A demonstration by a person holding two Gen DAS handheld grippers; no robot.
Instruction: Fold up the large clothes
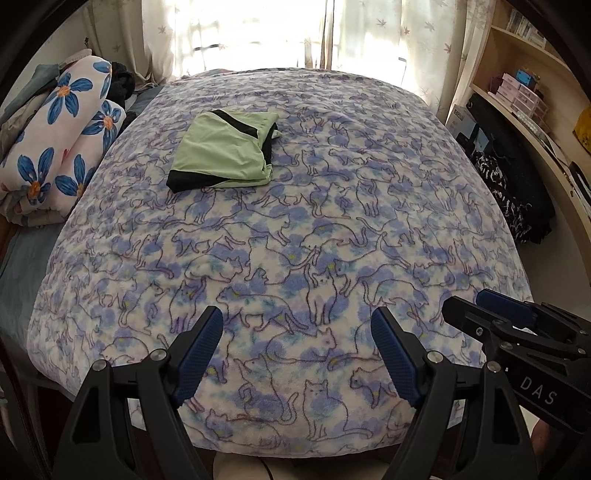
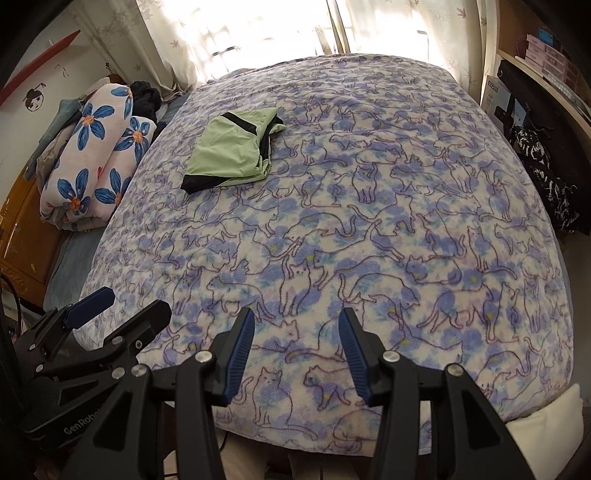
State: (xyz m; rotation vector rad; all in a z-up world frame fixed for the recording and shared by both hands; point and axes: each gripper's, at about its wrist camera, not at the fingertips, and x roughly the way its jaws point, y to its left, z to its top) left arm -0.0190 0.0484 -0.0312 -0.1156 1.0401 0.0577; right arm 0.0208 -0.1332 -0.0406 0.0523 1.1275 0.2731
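Observation:
A light green garment with black trim [image 1: 225, 151] lies folded on the far left part of the bed; it also shows in the right wrist view [image 2: 231, 149]. My left gripper [image 1: 297, 354] is open and empty above the near edge of the bed, far from the garment. My right gripper [image 2: 297, 354] is open and empty beside it, also over the near edge. The right gripper shows at the right of the left wrist view [image 1: 491, 314], and the left gripper shows at the left of the right wrist view [image 2: 122, 306].
The bed is covered by a blue and white cat-print blanket [image 1: 369, 206]. A rolled flower-print quilt [image 1: 62, 147] lies along the left side. Wooden shelves [image 1: 532, 96] with boxes and dark fabric [image 1: 509, 192] stand on the right. Curtains [image 1: 258, 33] hang behind the bed.

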